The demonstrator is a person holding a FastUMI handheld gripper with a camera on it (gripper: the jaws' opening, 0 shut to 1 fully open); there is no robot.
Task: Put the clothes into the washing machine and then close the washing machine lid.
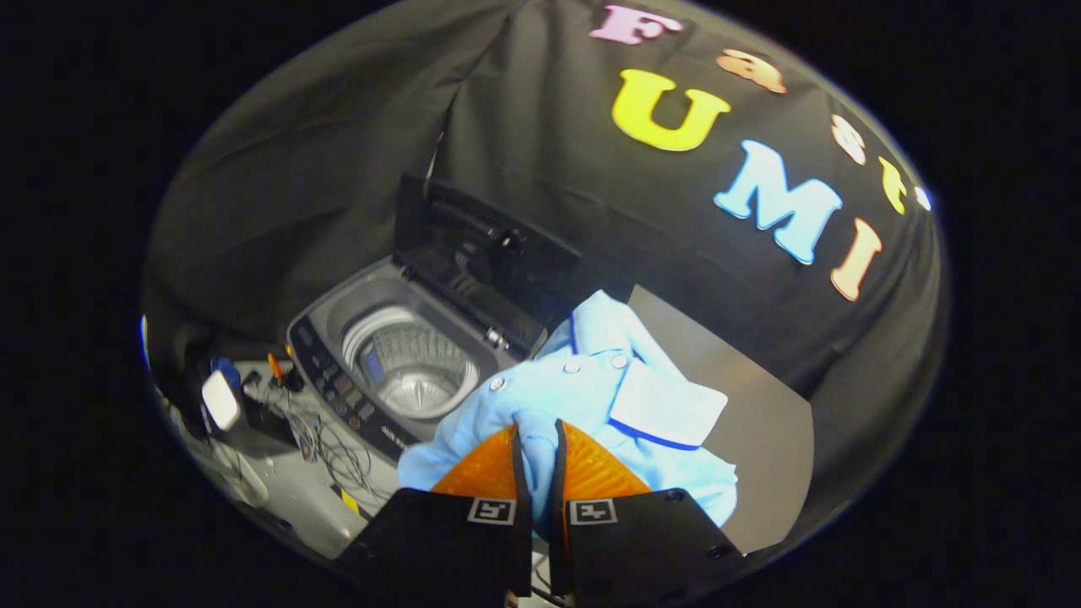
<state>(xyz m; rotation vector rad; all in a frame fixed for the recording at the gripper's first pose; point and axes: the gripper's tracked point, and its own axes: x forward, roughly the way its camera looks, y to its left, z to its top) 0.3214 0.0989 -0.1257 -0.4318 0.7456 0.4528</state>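
Item one, my gripper (537,443): fingers drawn close together, both pressing on a fold of the light blue shirt (591,388), which I hold pinched between them.

Item two, the light blue shirt: bunched, white collar with a dark blue edge and a row of small buttons facing up; most of its cloth spreads just ahead of and to either side of my fingers, hanging over the near corner of the washing machine (397,355).

Item three, the washing machine: beyond my fingers and off to the left of the shirt, drum open and in plain sight, lid (481,245) standing raised at its far side, control panel (338,384) along its near-left edge.

Item four, a grey table (752,397): right of the washing machine, under the shirt's far side.

Item five, loose cables (334,447): on the floor left of the washing machine
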